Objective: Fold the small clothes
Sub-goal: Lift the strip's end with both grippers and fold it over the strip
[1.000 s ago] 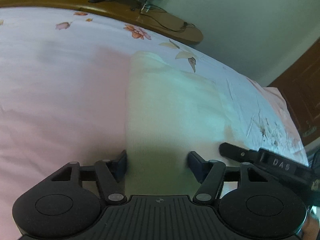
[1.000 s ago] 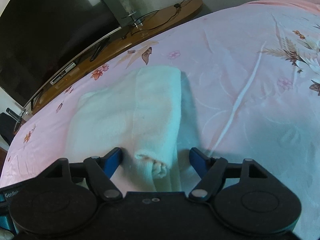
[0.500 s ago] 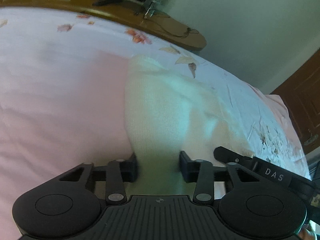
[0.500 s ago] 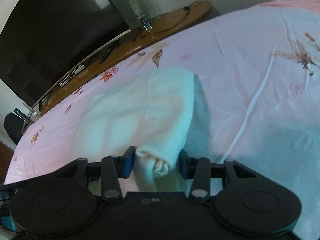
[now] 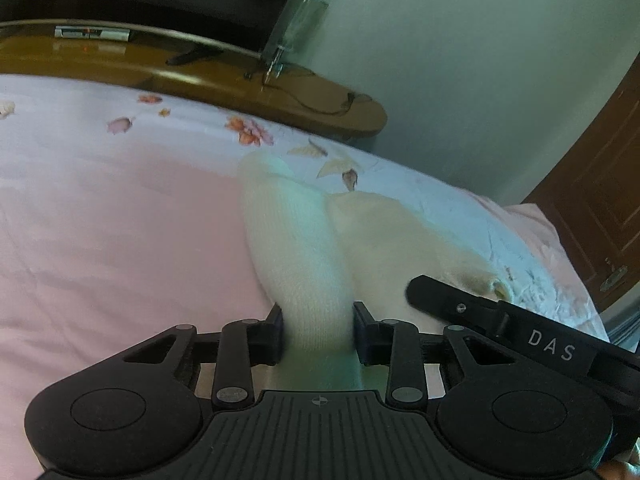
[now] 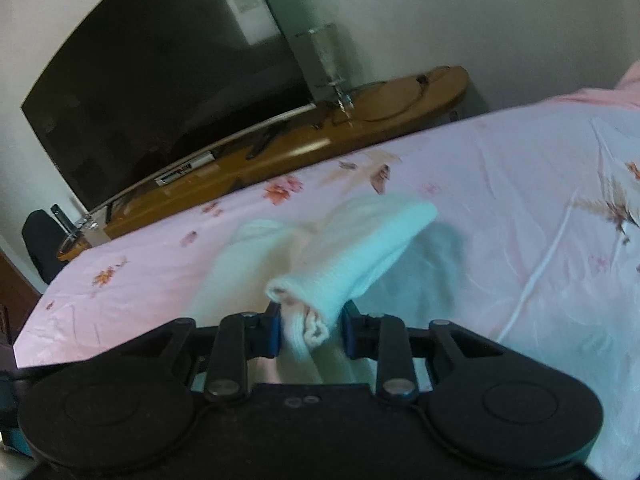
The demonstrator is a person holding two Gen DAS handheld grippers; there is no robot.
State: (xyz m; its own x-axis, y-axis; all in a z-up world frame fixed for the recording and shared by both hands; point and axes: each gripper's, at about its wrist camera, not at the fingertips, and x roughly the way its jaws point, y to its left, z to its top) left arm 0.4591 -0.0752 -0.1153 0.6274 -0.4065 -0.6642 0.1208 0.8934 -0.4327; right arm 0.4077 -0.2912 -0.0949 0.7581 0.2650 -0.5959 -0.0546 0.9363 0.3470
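Between the jaws of the left gripper (image 5: 318, 334) sits a bunched edge of the white knit garment (image 5: 304, 256) — the pads are pressed in on it from both sides. The right gripper (image 6: 308, 330) pinches the other near edge the same way, with a rolled cuff caught between its blue pads (image 6: 273, 330). Ahead of both sets of jaws the garment rises off the pink floral bedsheet (image 5: 120, 232); its far end trails on the sheet, as far as the blur allows. Beyond lie the wooden TV stand (image 6: 280, 152) and the dark television (image 6: 160, 96).

The step in hand looks like the lift-and-carry of a fold: both near corners are gripped and raised. The next move probably calls for carrying the two edges forward together, level with each other, and laying them onto the far end before letting go.

A second ago both pairs of jaws stood spread with the cloth flat between them; half a second ago they had closed in — now the garment is lifted and both cameras sit higher.
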